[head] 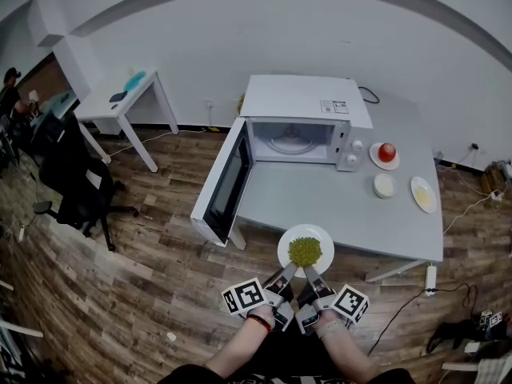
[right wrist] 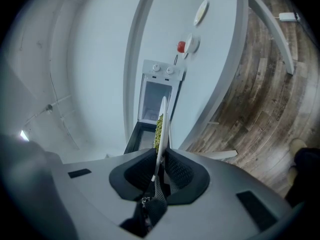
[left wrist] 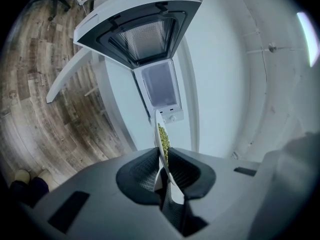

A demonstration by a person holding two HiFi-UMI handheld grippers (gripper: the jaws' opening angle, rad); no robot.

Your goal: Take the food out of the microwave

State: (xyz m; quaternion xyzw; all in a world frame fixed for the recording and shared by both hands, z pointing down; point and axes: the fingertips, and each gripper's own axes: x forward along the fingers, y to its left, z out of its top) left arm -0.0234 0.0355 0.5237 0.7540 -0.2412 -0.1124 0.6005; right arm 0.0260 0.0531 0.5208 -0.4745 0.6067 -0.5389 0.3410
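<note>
**Head view: plate is sitting clear of the oven, both grippers pinching its near rim**

Plate (head: 322, 238) of green food (head: 305, 251) is lying over the near edge of the table (head: 360, 206), well in front of the open microwave (head: 300, 126), whose cavity is showing only the bare turntable. Left gripper (head: 282, 277) and right gripper (head: 310, 277) are reaching forward side by side, each narrowed onto the rim nearest the person; both gripper views are showing the thin white edge pressed between the pads. So the plate is lying straight ahead of both, neither hand nearer. Door (head: 228, 184) is hanging open to the left. Whether the plate is resting on the table or hovering, the views are not telling. Likely next: setting it down further in, level, both hands together.
</note>
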